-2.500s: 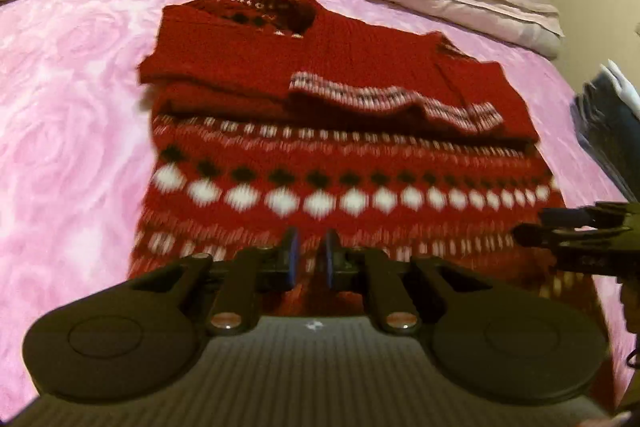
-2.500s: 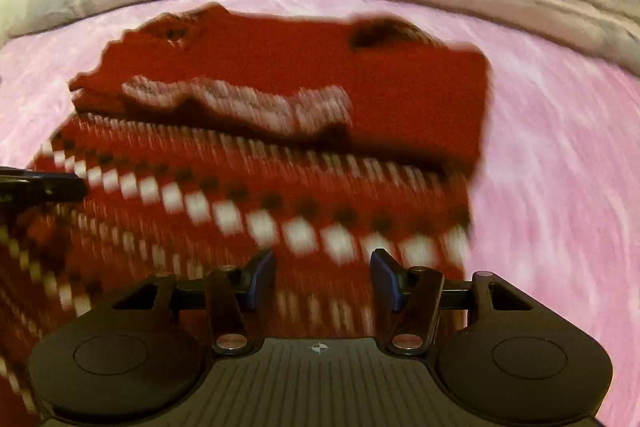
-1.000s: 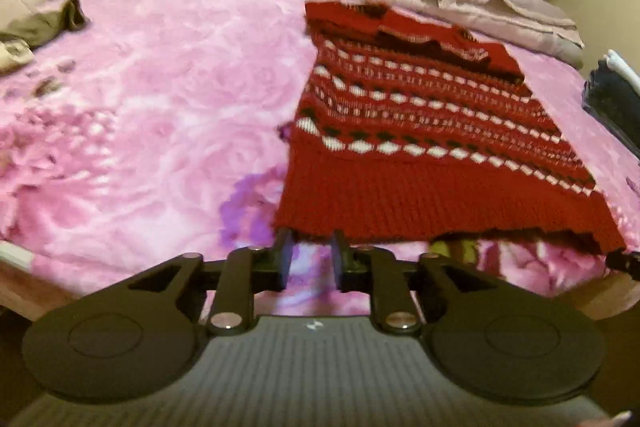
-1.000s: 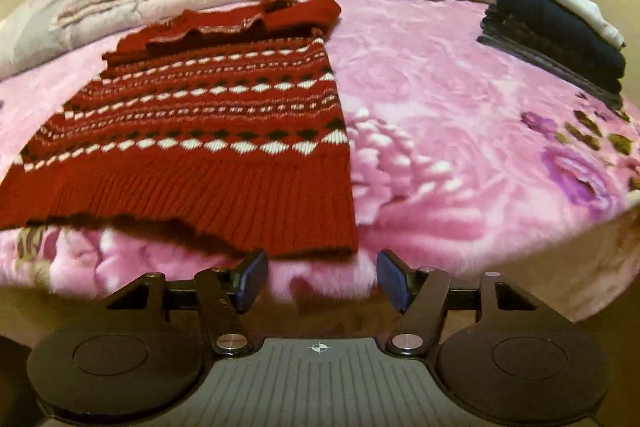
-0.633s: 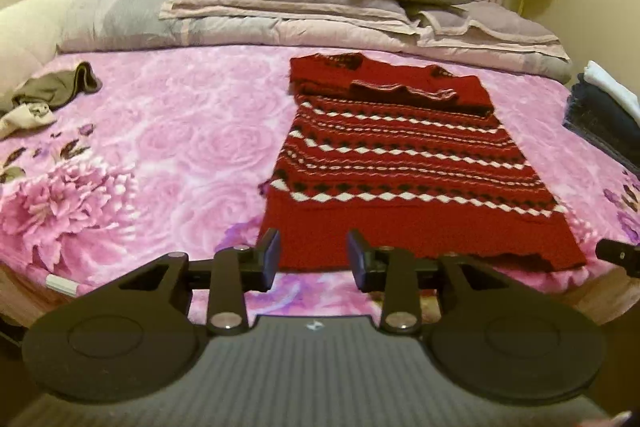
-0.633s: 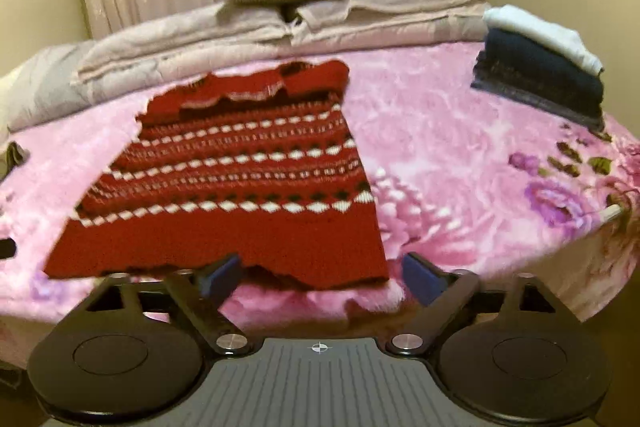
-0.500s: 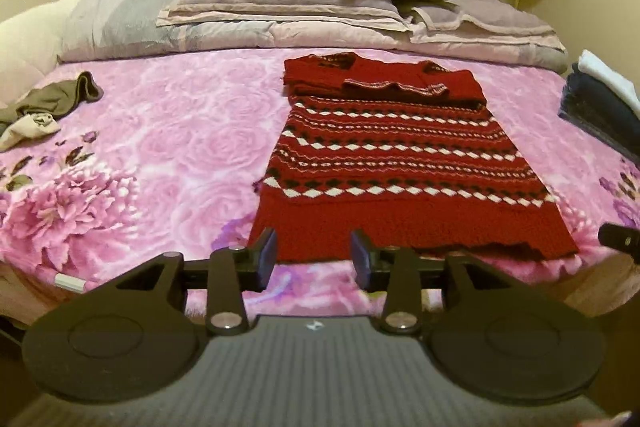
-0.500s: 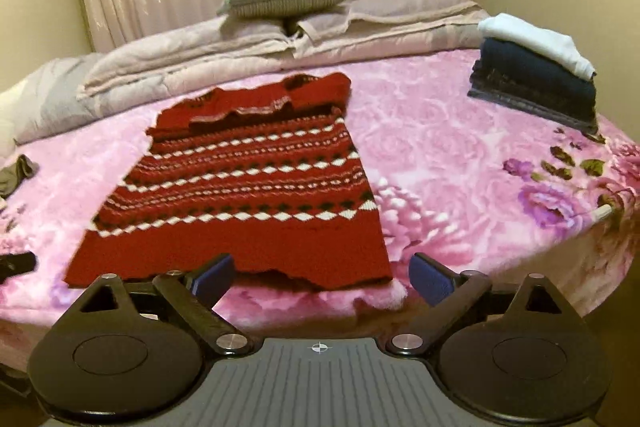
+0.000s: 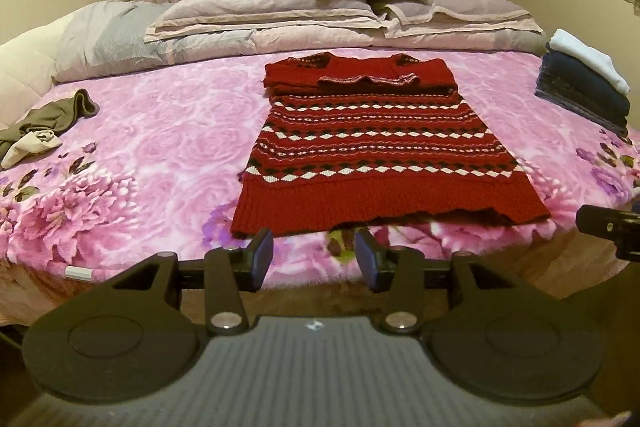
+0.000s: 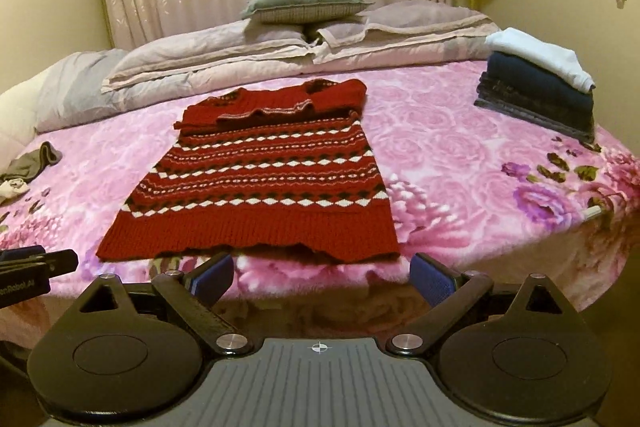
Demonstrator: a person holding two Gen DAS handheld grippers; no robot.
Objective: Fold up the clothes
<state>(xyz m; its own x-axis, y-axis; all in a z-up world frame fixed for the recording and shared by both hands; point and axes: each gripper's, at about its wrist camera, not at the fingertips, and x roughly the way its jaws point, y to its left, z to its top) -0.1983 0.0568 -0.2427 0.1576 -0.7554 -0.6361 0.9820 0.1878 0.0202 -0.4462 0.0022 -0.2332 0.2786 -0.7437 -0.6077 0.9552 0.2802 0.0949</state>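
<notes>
Since approx a sec earlier both grippers had pulled back & up from the sweater's hem, so far more of the bed and room showed, and both claws had spread from a narrower gap.

Left wrist view: left gripper [image 9: 314, 259] hung off the near edge of the bed, jaws opening, nothing btwn them, pads clear of the knit. Red patterned sweater [image 9: 380, 147] lay flat on the pink floral blanket [image 9: 160, 147], sleeves folded in across the chest, hem nearest the cam. Crumpled olive & cream clothes [image 9: 44, 129] sat well apart at left; folded stack [image 9: 580, 87] of dark and white garments at far right. Right gripper's tip [image 9: 608, 225] poked in at the right edge.

Right wrist view: right gripper [image 10: 320, 277] stood spread wide, empty, just short of the bed edge. Sweater [image 10: 260, 179] lay ahead, slightly left of centre, hem toward the cam. Folded stack [image 10: 536, 87] sat to the right near the pillows [image 10: 304, 3]. Left gripper's tip [image 10: 36, 265] showed at the left edge.
</notes>
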